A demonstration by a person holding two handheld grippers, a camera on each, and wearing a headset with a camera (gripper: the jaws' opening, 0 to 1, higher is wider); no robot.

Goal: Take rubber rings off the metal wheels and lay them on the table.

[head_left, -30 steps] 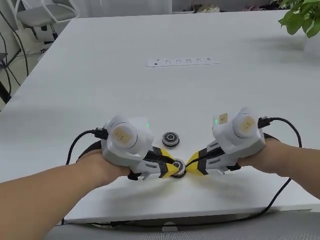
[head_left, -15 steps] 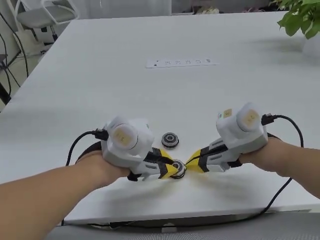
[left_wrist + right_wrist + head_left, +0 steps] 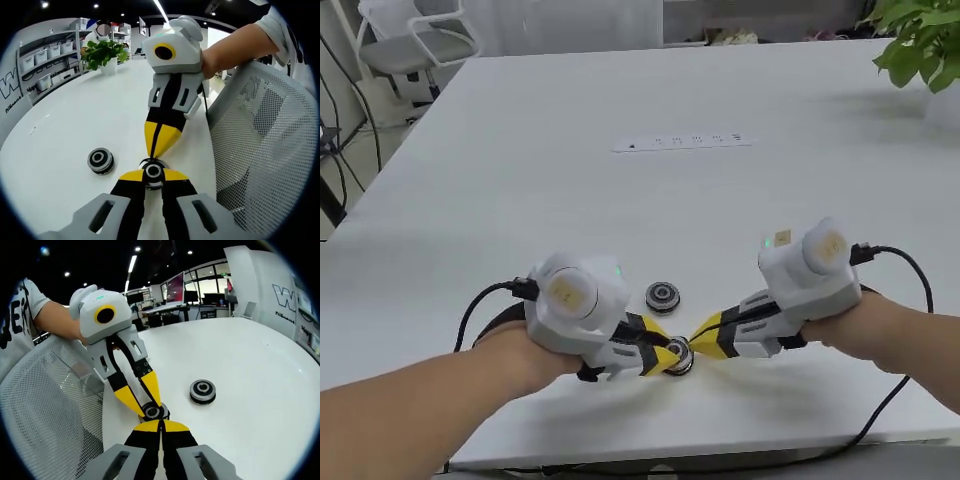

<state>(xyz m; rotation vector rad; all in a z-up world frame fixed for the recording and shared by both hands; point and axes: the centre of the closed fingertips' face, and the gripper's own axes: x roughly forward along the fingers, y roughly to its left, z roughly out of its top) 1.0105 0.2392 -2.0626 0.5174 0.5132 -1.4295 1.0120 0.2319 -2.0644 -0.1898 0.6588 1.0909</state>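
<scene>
My left gripper (image 3: 670, 357) (image 3: 153, 174) is shut on a small metal wheel (image 3: 679, 357) (image 3: 153, 172) (image 3: 153, 411) with a black rubber ring, holding it just above the table near the front edge. The right gripper (image 3: 693, 343) (image 3: 161, 425) is shut, and its pointed yellow tips press against the rim of that wheel from the opposite side. I cannot tell whether the ring is pinched between them. A second wheel (image 3: 663, 295) (image 3: 100, 160) (image 3: 202, 390), also ringed in black, lies flat on the table just behind the grippers.
The white table (image 3: 620, 210) stretches far back, with a white power strip (image 3: 684, 143) across its middle. A green plant (image 3: 920, 45) stands at the back right. A mesh chair (image 3: 260, 150) sits close behind the front edge. Cables trail from both grippers.
Both grippers stay at the held wheel. The right hand has eased a little to the right. The rest of the shift is the head camera's.
</scene>
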